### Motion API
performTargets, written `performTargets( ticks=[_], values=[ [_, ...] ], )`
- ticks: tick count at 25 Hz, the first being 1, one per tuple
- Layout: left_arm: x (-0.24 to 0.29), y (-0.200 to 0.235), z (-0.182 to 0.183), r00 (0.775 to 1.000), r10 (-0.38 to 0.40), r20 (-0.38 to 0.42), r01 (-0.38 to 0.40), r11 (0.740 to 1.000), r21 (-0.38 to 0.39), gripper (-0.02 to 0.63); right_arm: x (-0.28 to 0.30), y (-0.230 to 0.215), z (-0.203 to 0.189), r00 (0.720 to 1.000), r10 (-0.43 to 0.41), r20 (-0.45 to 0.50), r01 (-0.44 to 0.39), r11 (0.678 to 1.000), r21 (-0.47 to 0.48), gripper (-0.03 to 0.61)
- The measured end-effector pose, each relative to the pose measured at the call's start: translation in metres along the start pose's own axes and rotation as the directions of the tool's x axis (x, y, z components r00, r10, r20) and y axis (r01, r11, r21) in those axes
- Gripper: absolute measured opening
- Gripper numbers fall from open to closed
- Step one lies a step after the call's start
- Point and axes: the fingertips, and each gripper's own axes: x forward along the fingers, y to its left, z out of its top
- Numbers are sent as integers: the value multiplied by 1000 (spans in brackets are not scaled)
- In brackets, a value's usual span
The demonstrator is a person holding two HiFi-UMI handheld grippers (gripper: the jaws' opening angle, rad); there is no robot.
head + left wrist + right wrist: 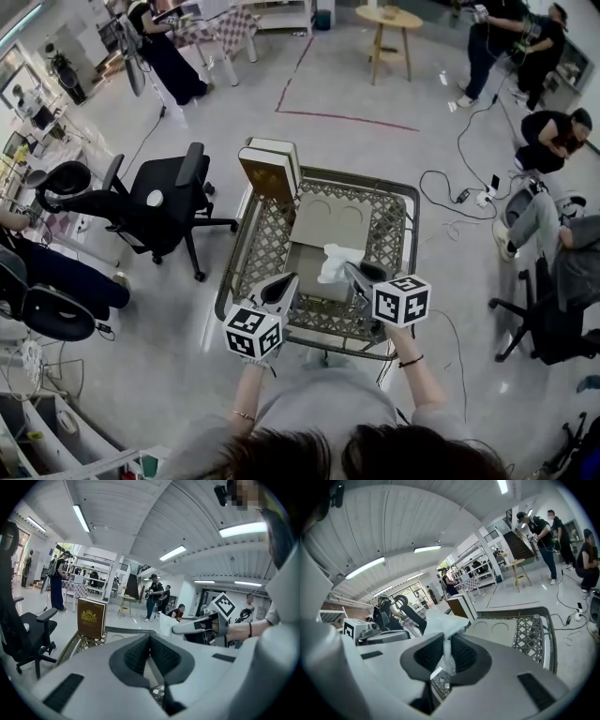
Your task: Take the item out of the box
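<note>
A box lies open in a metal lattice basket (406, 216), its brown gold-crested lid (266, 174) standing upright at the far left. The box's pale inner tray (328, 223) shows two round hollows. My right gripper (354, 273) is shut on a crumpled white wrapping (336, 262) and holds it just above the tray's near end. In the right gripper view the wrapping (442, 622) is pinched between the pads and billows out past them. My left gripper (281, 290) hovers beside it on the left, shut with nothing in it. In the left gripper view I see the lid (91, 617) and the wrapping (165, 625).
A black office chair (157, 201) stands left of the basket. Cables and a power strip (466, 193) lie on the floor to the right, near seated people (553, 139). A round wooden table (389, 21) and a red tape line (347, 117) are farther back.
</note>
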Motion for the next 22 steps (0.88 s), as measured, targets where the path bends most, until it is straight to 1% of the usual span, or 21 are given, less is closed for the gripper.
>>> performTargets(
  ticks=[5,11,17,22],
  values=[
    [-7,-8,22,998,-9,54,7,999,35,17,-22,13,30,993,28,118,-19,997,-77,63],
    [-18,-15,54,993,-9,115,-3,994,106,18,-47,24,66,971,43,236,-4,986,-164,63],
    [-26,-14,85,983,-11,182,-17,988,151,17,-62,32,96,943,58,327,19,973,-229,63],
    [-33,-17,103,975,-14,221,-27,983,183,17,-75,42,118,911,72,407,55,955,-293,63]
  ],
)
